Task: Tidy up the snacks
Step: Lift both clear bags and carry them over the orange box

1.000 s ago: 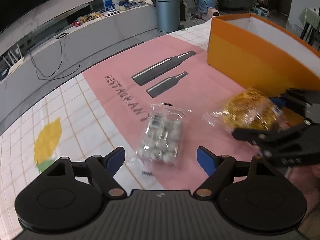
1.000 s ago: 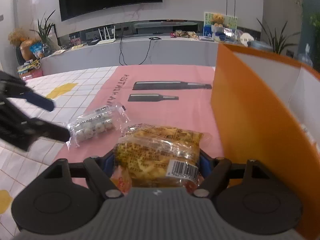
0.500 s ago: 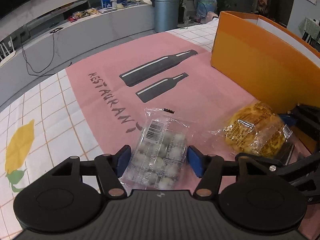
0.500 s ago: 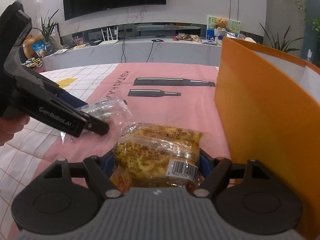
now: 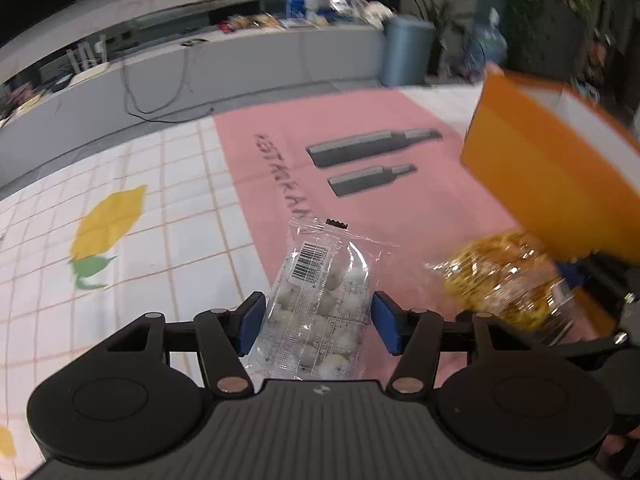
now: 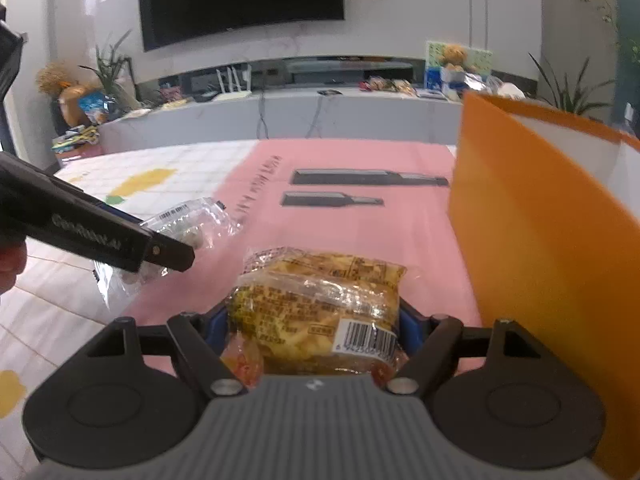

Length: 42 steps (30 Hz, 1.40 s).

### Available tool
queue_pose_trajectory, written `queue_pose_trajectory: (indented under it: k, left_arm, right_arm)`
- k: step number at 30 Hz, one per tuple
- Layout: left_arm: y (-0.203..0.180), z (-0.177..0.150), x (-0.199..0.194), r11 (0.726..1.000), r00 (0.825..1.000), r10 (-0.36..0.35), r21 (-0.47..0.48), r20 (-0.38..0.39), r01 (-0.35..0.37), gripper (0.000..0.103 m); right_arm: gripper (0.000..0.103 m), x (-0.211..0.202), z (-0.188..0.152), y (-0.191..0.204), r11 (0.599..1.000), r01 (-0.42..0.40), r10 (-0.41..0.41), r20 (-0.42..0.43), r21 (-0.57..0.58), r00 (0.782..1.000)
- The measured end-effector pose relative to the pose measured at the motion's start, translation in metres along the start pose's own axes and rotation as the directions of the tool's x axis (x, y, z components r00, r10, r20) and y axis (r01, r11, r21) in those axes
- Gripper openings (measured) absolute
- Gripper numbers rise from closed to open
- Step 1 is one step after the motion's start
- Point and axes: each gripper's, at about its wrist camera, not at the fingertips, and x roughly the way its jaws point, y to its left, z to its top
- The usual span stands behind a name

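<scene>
A clear packet of white round sweets (image 5: 320, 292) sits between the blue pads of my left gripper (image 5: 318, 322). Its jaws are closing, and the pads press the packet's sides. In the right wrist view the same packet (image 6: 188, 220) hangs from the left gripper's black fingers (image 6: 160, 250) at the left, above the cloth. My right gripper (image 6: 312, 328) is shut on a yellow snack packet (image 6: 320, 304) with a barcode. That packet (image 5: 504, 284) shows blurred at the right of the left wrist view. An orange box (image 6: 540, 240) with a white inside stands open-topped just right of it.
A pink mat (image 5: 360, 208) printed with two dark bottles lies on a checked cloth with lemon prints (image 5: 108, 220). The orange box (image 5: 552, 184) blocks the right side. Beyond the table are a grey bin (image 5: 408, 56) and a low bench (image 6: 280, 108) under a television.
My left gripper moved onto the clear packet and its jaws narrowed around it; the packet now looks lifted and tilted. The right gripper kept still with the yellow packet.
</scene>
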Motion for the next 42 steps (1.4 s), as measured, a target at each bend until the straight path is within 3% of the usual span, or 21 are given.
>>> queue_pose_trajectory:
  k: [4, 10, 14, 18, 26, 32, 38, 42]
  left_arm:
    - [0.000, 0.003, -0.034, 0.997, 0.997, 0.045, -0.070, 0.067, -0.040, 0.067]
    - [-0.005, 0.006, -0.076, 0.982, 0.984, -0.023, -0.181, 0.174, 0.055, 0.066]
    - [-0.019, 0.009, -0.099, 0.974, 0.975, -0.003, -0.221, 0.224, 0.054, 0.066]
    - [-0.035, 0.017, -0.116, 0.967, 0.971, 0.044, -0.254, 0.235, 0.018, 0.066]
    - [-0.069, 0.039, -0.141, 0.967, 0.946, 0.021, -0.248, 0.325, 0.064, 0.066]
    - [-0.097, 0.055, -0.150, 0.970, 0.925, -0.003, -0.226, 0.379, 0.095, 0.066]
    - [-0.128, 0.070, -0.138, 0.962, 0.922, -0.074, -0.214, 0.381, 0.166, 0.066]
    - [-0.147, 0.075, -0.115, 0.952, 0.919, -0.159, -0.191, 0.361, 0.240, 0.065]
  right_arm:
    - [0.077, -0.015, 0.005, 0.005, 0.998, -0.055, 0.053, 0.041, 0.032, 0.998]
    - [0.077, -0.046, 0.017, 0.011, 0.995, -0.090, 0.085, 0.105, 0.039, 0.991]
    - [0.077, -0.071, 0.027, 0.006, 0.990, -0.121, 0.108, 0.166, 0.070, 0.980]
    - [0.077, -0.090, 0.038, -0.003, 0.987, -0.124, 0.100, 0.201, 0.106, 0.974]
    - [0.077, -0.136, 0.058, -0.035, 0.980, -0.106, 0.052, 0.294, 0.170, 0.954]
    - [0.077, -0.174, 0.069, -0.083, 0.971, -0.064, -0.018, 0.336, 0.230, 0.942]
    - [0.077, -0.195, 0.080, -0.149, 0.974, 0.000, -0.061, 0.262, 0.225, 0.963]
    - [0.077, -0.187, 0.090, -0.188, 0.971, 0.050, -0.097, 0.194, 0.232, 0.976]
